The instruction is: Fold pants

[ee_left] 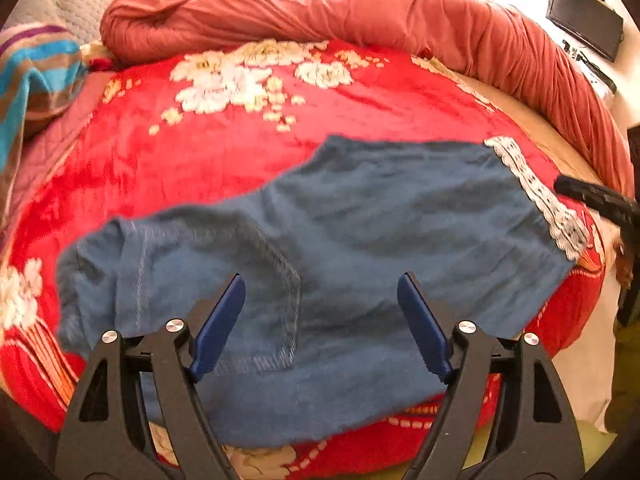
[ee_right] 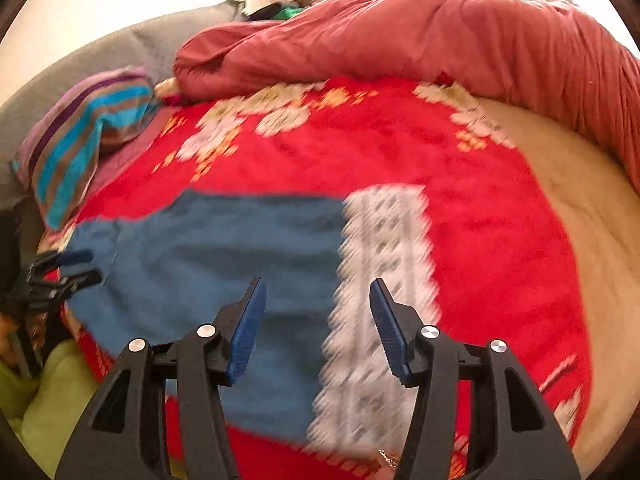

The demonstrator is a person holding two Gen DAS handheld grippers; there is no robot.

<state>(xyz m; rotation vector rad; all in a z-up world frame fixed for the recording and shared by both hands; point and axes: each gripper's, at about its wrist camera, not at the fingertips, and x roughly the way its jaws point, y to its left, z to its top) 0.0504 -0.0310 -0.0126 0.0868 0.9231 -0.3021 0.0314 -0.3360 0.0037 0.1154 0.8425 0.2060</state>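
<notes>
Blue pants (ee_left: 360,232) lie flat on a red floral blanket (ee_left: 224,152), with a white lace hem (ee_left: 536,196) at the right end and stitched seams at the left. My left gripper (ee_left: 322,300) is open and empty above the pants' near edge. My right gripper (ee_right: 318,304) is open and empty above the lace hem (ee_right: 380,300), which is blurred in that view. The pants also show in the right wrist view (ee_right: 224,264). The left gripper's fingers (ee_right: 68,266) show at the far left there. The right gripper's tip (ee_left: 596,198) shows at the right edge of the left wrist view.
A rolled salmon-pink quilt (ee_left: 360,12) lies along the back and right of the bed. A striped pillow (ee_left: 36,76) sits at the left. A dark monitor (ee_left: 584,20) stands at the far right. Bare beige mattress (ee_right: 580,208) shows right of the blanket.
</notes>
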